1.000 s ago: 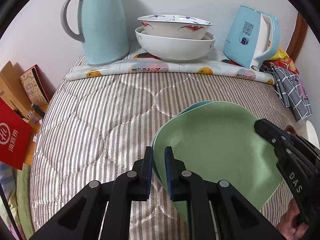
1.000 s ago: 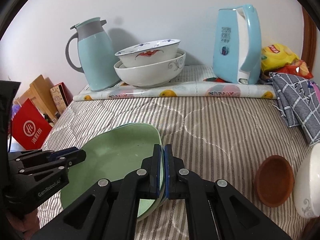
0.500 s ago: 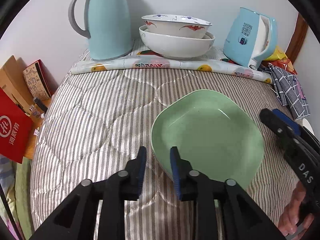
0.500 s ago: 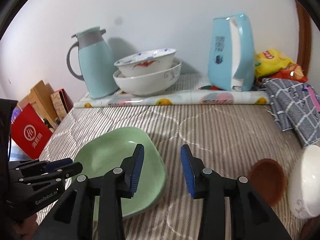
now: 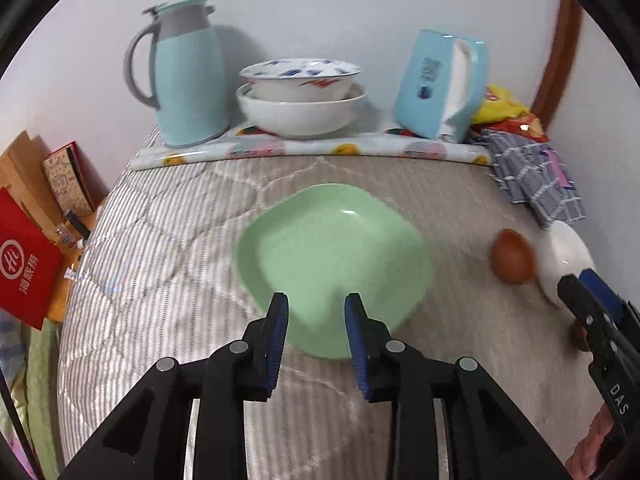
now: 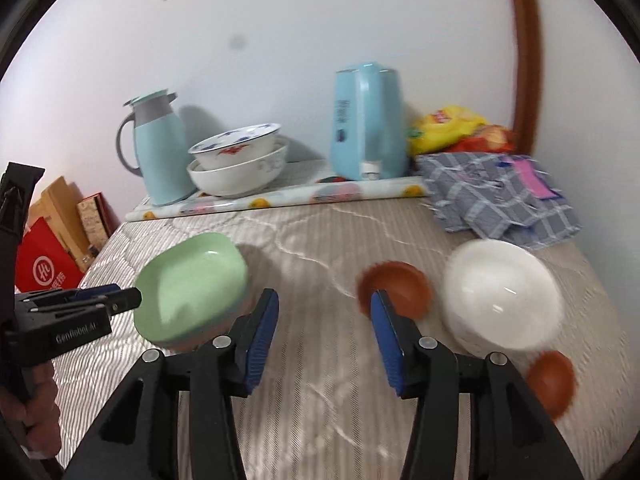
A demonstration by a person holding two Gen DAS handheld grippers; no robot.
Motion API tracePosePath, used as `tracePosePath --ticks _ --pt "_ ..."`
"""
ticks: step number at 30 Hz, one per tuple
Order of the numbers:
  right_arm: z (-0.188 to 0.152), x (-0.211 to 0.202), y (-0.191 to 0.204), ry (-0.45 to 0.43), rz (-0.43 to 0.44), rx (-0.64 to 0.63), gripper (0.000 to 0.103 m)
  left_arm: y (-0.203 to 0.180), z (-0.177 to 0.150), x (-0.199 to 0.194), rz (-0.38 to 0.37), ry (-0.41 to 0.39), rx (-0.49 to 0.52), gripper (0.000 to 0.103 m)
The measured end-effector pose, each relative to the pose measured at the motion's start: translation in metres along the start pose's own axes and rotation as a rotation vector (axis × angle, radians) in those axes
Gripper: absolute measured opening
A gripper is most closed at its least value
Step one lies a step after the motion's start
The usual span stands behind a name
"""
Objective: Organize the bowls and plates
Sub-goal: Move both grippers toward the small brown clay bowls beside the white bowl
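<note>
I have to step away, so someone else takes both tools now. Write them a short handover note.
Left tool: open, empty.
Right tool: jaws opening, nothing between them.
Green plates: stacked on the striped cover, released.
Two patterned bowls: nested by the wall.
Left to do: white bowl and two brown dishes, loose on the right.

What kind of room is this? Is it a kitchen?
Probably a bedroom or small living room, not a kitchen: the dishes sit on a striped quilted mattress, with a thermos jug and electric kettle against the wall, and snack bags nearby.
</note>
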State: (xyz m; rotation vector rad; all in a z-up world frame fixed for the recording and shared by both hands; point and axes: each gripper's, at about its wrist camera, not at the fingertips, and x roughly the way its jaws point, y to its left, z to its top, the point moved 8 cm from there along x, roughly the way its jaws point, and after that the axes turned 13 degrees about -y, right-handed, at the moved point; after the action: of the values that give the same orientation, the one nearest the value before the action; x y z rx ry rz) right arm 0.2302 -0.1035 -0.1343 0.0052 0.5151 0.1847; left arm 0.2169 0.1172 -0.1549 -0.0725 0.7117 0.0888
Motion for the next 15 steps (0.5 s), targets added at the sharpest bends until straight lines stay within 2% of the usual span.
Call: tracePosePath --ticks 5,9,15 --pt "0.0 -0.041 -0.043 -0.008 -0.099 0.027 0.061 -0.032 0.001 -0.019 -0.044 -0.022 0.014 0.028" --pt "-0.001 -0.071 -0.071 -0.02 -0.145 0.062 0.062 -0.06 0.002 -0.03 -0.074 -0.034 0.025 0.029" --pt "-0.008 -0.103 -0.114 -0.02 -0.213 0.114 0.062 -0.095 0.002 -0.043 -0.095 -0.054 0.056 0.035"
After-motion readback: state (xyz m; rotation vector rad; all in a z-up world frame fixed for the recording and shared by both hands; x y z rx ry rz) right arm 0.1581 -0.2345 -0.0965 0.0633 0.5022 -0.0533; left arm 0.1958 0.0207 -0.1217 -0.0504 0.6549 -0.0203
